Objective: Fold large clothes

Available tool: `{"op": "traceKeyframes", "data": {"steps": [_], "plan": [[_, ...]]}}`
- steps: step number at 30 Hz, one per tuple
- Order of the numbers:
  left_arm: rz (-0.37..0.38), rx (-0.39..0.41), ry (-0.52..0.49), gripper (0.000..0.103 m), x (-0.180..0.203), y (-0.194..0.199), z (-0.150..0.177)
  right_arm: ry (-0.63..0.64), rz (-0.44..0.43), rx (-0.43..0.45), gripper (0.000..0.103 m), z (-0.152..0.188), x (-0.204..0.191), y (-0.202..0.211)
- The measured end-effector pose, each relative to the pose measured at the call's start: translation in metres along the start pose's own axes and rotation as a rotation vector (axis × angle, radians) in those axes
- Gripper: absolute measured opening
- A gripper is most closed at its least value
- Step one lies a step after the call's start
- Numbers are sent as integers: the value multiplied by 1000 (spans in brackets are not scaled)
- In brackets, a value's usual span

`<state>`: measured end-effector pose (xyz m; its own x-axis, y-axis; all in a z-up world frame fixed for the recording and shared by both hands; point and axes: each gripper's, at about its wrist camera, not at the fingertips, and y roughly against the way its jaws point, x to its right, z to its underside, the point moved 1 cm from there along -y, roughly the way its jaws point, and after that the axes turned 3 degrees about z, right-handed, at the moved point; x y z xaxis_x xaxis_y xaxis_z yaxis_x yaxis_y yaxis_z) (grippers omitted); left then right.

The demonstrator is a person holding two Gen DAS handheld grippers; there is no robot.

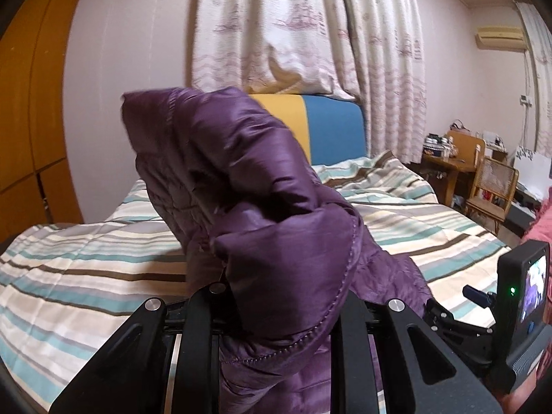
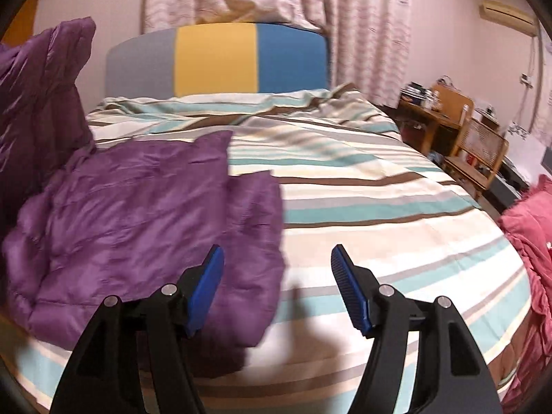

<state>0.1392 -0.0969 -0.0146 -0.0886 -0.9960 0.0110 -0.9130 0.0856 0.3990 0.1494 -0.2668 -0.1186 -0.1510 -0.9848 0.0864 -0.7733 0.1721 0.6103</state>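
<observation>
A shiny purple quilted jacket [image 1: 262,200] hangs bunched up right in front of the left wrist camera. My left gripper [image 1: 279,296] is shut on a fold of it, and the fabric hides the fingertips. In the right wrist view the rest of the jacket [image 2: 138,207] lies crumpled on the left of the bed, with one part lifted at the far left. My right gripper [image 2: 277,276] is open just above the bed at the jacket's right edge. Its blue pads [image 2: 207,286] stand wide apart with nothing between them.
The bed has a striped cover [image 2: 362,207] and a grey, yellow and blue headboard [image 2: 214,58]. A pink garment [image 2: 531,241] lies at the right edge. A wooden desk and chair [image 2: 459,131] stand to the right, curtains behind. A black device with a lit screen [image 1: 528,296] is at the right.
</observation>
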Motion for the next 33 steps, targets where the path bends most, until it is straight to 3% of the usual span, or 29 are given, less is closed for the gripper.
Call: {"op": "traceKeyframes", "data": {"steps": [16, 33], "plan": [[127, -110, -134, 19, 71, -34, 24, -69, 79, -40, 65, 6, 42, 0], [167, -198, -206, 21, 111, -62, 51, -133, 104, -58, 65, 5, 63, -1]]}}
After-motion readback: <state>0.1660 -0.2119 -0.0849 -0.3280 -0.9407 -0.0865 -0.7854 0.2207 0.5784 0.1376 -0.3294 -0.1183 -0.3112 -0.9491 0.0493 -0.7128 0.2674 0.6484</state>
